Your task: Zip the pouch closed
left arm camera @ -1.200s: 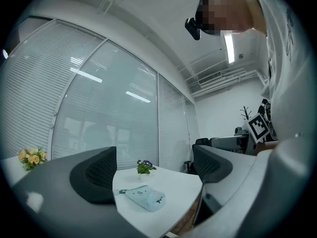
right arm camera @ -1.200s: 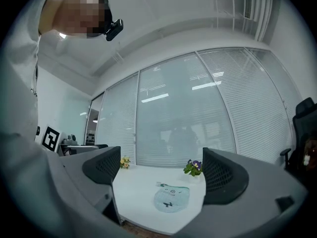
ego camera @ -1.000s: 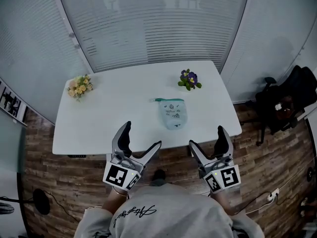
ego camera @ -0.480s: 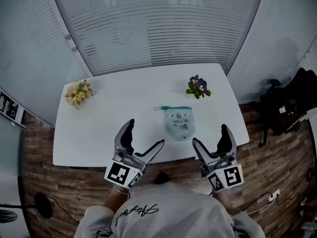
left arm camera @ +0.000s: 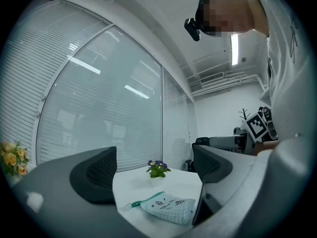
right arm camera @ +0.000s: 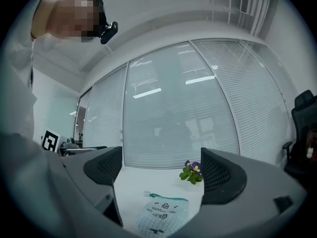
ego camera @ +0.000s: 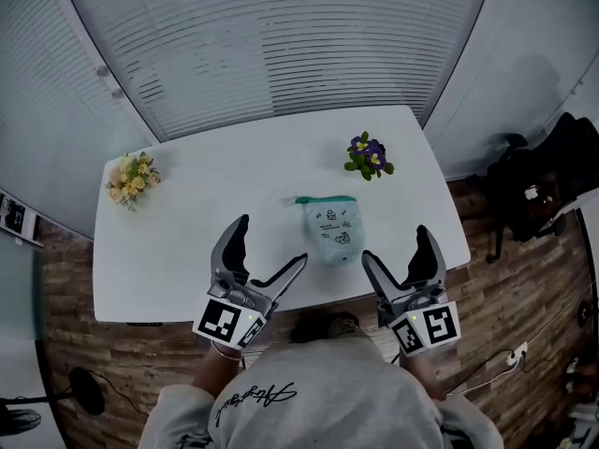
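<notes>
Pouch (ego camera: pixel 329 232) flat on surface (ego camera: pixel 215 185), near front edge, just ahead of and between both grippers, touching neither. Left gripper (ego camera: pixel 271 243) jaws wide apart, empty; right gripper (ego camera: pixel 397 246) same deal.

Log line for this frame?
phase: pre-grasp | left gripper: open, empty | right gripper: open, empty | pouch: lying on table, untouched

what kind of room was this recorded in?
Probably an office or meeting room: glass walls fitted with blinds, a plain white table and a wood-look floor.
</notes>
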`<state>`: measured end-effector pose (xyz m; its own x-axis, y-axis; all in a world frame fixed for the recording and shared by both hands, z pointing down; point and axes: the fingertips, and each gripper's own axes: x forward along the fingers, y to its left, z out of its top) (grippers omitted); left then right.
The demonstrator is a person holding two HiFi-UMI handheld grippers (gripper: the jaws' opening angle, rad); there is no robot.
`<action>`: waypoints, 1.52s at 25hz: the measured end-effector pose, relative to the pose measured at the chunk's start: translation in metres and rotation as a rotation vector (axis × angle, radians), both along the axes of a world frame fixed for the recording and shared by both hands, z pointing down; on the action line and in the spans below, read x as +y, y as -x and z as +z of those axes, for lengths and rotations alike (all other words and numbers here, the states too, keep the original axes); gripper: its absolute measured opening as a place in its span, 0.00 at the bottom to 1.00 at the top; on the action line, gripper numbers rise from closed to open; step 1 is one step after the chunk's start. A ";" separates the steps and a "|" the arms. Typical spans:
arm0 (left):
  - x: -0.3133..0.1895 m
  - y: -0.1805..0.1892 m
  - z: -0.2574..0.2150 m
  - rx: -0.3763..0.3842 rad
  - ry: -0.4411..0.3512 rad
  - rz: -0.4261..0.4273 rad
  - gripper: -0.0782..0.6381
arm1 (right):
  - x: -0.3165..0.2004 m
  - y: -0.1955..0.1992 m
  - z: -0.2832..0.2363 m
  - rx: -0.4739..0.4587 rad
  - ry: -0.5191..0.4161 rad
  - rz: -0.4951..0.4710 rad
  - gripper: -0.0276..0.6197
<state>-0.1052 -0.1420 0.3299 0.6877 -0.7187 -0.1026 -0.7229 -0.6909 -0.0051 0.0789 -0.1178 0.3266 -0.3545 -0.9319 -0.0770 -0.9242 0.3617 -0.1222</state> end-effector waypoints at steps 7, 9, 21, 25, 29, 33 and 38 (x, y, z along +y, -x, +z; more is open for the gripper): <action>-0.014 -0.004 -0.006 -0.008 -0.008 -0.064 0.76 | -0.026 -0.003 0.002 -0.004 0.007 -0.072 0.78; -0.016 -0.007 -0.008 -0.007 -0.008 -0.083 0.76 | -0.033 -0.005 0.003 0.006 0.012 -0.100 0.77; -0.032 -0.027 -0.004 -0.006 0.009 -0.176 0.76 | -0.085 -0.011 0.072 0.109 0.159 -0.296 0.62; -0.031 -0.024 -0.001 -0.012 0.023 -0.215 0.76 | -0.099 -0.003 0.090 0.156 0.192 -0.346 0.62; -0.029 -0.017 -0.001 -0.013 0.029 -0.268 0.76 | -0.113 0.002 0.114 0.211 0.242 -0.387 0.62; -0.025 -0.012 0.003 -0.021 0.040 -0.294 0.76 | -0.125 0.007 0.143 0.269 0.298 -0.418 0.61; -0.022 -0.007 0.006 -0.019 0.044 -0.329 0.76 | -0.136 0.013 0.178 0.333 0.371 -0.448 0.60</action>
<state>-0.0987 -0.1638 0.3363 0.4194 -0.9061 -0.0563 -0.9074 -0.4202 0.0037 0.0661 -0.2533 0.5043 -0.6627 -0.6327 0.4006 -0.7044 0.7083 -0.0466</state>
